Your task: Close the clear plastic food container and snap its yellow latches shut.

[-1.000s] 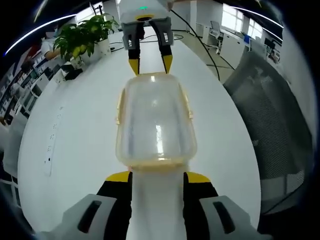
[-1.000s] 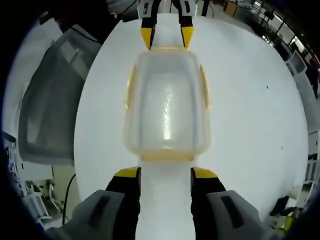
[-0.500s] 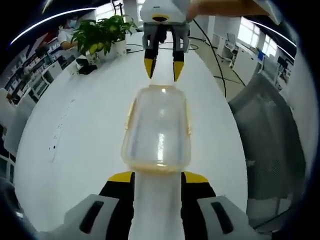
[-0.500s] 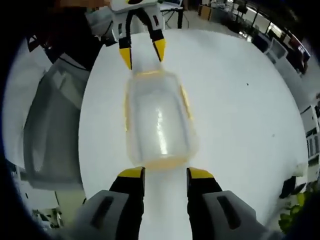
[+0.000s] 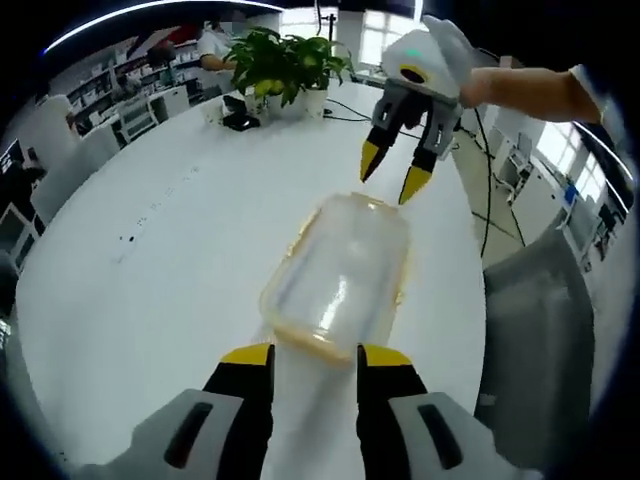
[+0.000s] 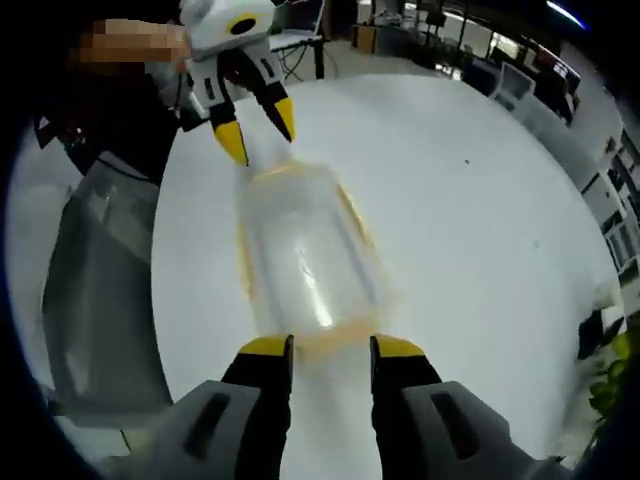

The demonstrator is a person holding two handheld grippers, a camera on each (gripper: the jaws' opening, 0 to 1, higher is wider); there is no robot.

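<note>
A clear plastic food container (image 5: 340, 275) with yellow latches along its rim lies flat on the white table (image 5: 150, 260), its lid seeming to rest on top. My left gripper (image 5: 315, 358) is open just short of the container's near end, with nothing between its fingers. Beyond the far end hovers my right gripper (image 5: 392, 175), open and slightly off the rim. In the right gripper view the same container (image 6: 305, 255) stretches away from my open right gripper (image 6: 330, 350), and the left gripper (image 6: 258, 135) hangs open beyond its far end.
A potted plant (image 5: 285, 60) and small dark items stand at the table's far side. A grey mesh chair (image 5: 540, 330) sits off the table edge, also seen as the chair (image 6: 100, 290). A black cable (image 5: 480, 170) trails nearby. A person's arm (image 5: 530, 90) holds the right gripper.
Both grippers have pulled back and lifted from the container's two ends, where their tips were close against the rim. Both views have tilted. The container has stayed in place.
</note>
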